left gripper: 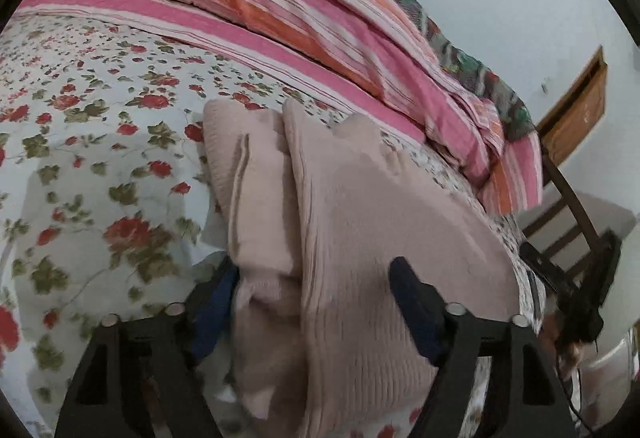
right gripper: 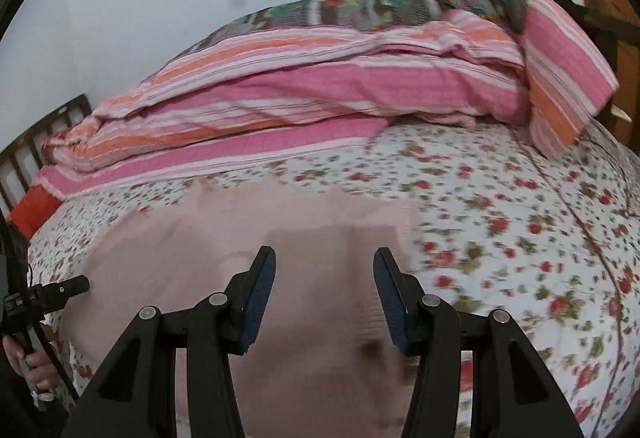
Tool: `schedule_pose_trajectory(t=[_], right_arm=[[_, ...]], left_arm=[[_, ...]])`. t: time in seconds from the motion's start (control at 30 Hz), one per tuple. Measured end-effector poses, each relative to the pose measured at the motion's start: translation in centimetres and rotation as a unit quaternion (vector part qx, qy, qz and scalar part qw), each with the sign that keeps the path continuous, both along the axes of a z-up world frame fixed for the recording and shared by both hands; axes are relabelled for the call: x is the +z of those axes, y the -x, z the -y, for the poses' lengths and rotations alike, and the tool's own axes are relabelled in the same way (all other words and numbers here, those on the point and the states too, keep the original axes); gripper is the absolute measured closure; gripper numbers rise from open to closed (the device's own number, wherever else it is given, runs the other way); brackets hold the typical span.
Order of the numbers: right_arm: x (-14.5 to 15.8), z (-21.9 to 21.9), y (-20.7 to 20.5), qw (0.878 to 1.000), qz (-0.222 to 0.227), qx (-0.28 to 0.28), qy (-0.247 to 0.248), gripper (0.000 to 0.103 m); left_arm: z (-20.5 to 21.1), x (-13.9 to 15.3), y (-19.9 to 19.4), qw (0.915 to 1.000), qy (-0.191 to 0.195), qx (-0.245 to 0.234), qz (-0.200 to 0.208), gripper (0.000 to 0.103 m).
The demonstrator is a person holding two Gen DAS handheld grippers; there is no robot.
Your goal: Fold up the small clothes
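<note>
A pale pink knit garment (left gripper: 352,222) lies bunched in long folds on the floral bedsheet (left gripper: 92,142). My left gripper (left gripper: 312,264) stands wide over its near end. The folds lie between the blue pads: the left pad (left gripper: 216,302) is at the cloth's edge and the right pad (left gripper: 414,310) rests over the ribbed part. I see no pinch. In the right wrist view the same garment (right gripper: 192,250) spreads flat and blurred. My right gripper (right gripper: 324,252) hovers open above it with nothing between its pads.
A pink and orange striped quilt (right gripper: 304,94) is heaped along the far side of the bed against a pale wall. A dark slatted bed end (left gripper: 560,230) and a wooden door (left gripper: 576,114) stand at the right. A person's hand (right gripper: 36,362) holds the other gripper's handle at the left.
</note>
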State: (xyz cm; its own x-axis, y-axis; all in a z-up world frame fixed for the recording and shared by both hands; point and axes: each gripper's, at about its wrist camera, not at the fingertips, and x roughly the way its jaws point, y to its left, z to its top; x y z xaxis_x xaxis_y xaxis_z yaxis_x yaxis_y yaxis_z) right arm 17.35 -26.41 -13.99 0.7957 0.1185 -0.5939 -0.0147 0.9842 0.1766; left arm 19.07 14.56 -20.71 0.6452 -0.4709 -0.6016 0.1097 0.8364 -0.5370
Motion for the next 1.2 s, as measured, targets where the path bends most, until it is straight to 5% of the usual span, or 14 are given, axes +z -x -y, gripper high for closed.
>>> schedule_pose_trajectory(t=[0.1,0.17,0.37,0.57,0.8,1.07,1.1,1.2], right_arm=[[-0.3,2.5,0.4,1.0,0.0,-0.017,-0.022,0.053],[-0.7,4.2,0.8,0.999,-0.006,-0.027,-0.038,0.053],[-1.7,6.7,1.4,0.998,-0.017,-0.056,-0.013,0.053],[-0.8,10.1,3.0,0.996,0.0,-0.08,-0.045,0.053],[-0.7,14.2,3.9,0.989,0.002,-0.12,-0.083,0.053],[-0.4,17.1,5.0,0.983,0.023,-0.168,-0.067,0.053],[-0.5,17.2,5.0,0.984,0.021,-0.165,-0.07,0.053],[-0.5,17.4,5.3,0.985,0.023,-0.156,-0.067,0.053]], left_arm=[[1.0,0.0,-0.5,0.9998,-0.016,0.011,-0.003,0.054],[0.9,0.3,-0.4,0.9998,-0.001,0.017,-0.01,0.075],[3.3,5.3,0.3,0.9982,-0.033,0.05,0.007,0.078],[8.4,11.6,0.0,0.994,-0.078,0.077,0.01,0.081],[20.3,15.0,-0.5,0.9834,-0.174,0.04,0.031,0.082],[34.1,9.0,-2.0,0.969,-0.241,-0.054,-0.01,0.08],[35.0,8.2,-2.0,0.9659,-0.25,-0.065,-0.018,0.078],[36.2,7.9,-1.4,0.969,-0.222,-0.109,-0.004,0.047]])
